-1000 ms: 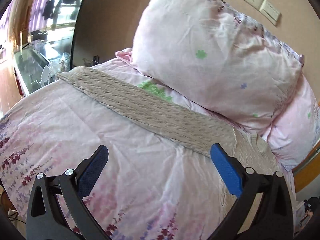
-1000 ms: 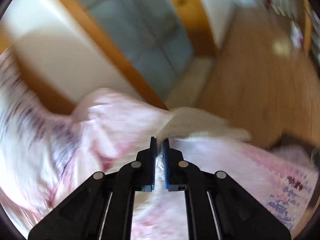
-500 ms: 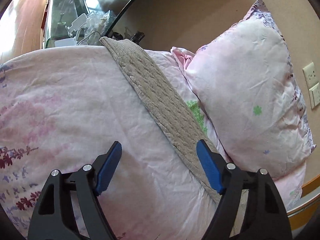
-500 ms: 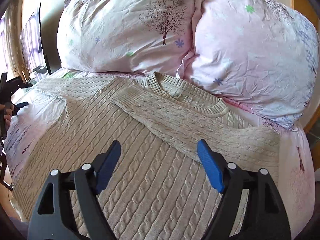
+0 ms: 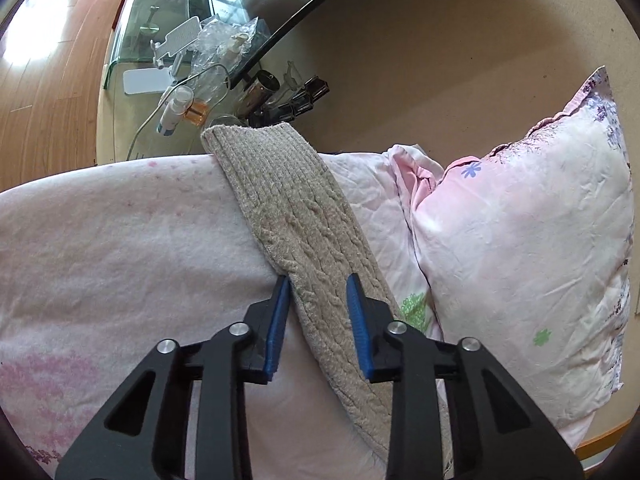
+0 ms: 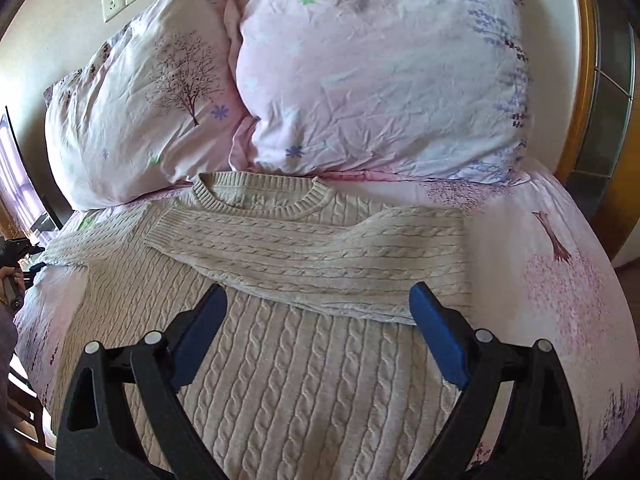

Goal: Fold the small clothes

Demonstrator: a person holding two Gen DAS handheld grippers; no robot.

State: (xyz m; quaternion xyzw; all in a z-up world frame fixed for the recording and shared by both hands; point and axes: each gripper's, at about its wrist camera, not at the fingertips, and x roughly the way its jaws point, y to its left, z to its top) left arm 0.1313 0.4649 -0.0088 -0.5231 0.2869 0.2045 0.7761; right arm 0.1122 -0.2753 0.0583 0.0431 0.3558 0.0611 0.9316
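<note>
Our left claw (image 5: 316,322) straddles the outstretched sleeve (image 5: 296,216) of the beige cable-knit sweater (image 6: 280,360): its blue pads (image 5: 278,332) stand on either side of the knit with a gap between them, so we read the jaws as partly closed around the sleeve but not yet clamped on it. That sleeve runs away from the claw to the far edge of the bed (image 5: 120,240), where its ribbed cuff (image 5: 248,140) hangs just over the edge. Beyond the cuff we see a bedside counter (image 5: 116,132) carrying a small spray bottle (image 5: 172,112) and other clutter; a pink pillow (image 5: 528,240) lies to the right. Our right claw (image 6: 316,340) is wide open and holds nothing, hovering above the sweater's torso. The sweater lies flat on the pink floral bedding (image 6: 560,280), collar (image 6: 264,196) toward the two pillows (image 6: 360,80) at the far side. Its right-hand sleeve (image 6: 320,256) is already folded across the chest, just below the collar. A wall socket (image 6: 114,0) sits at far left.
</note>
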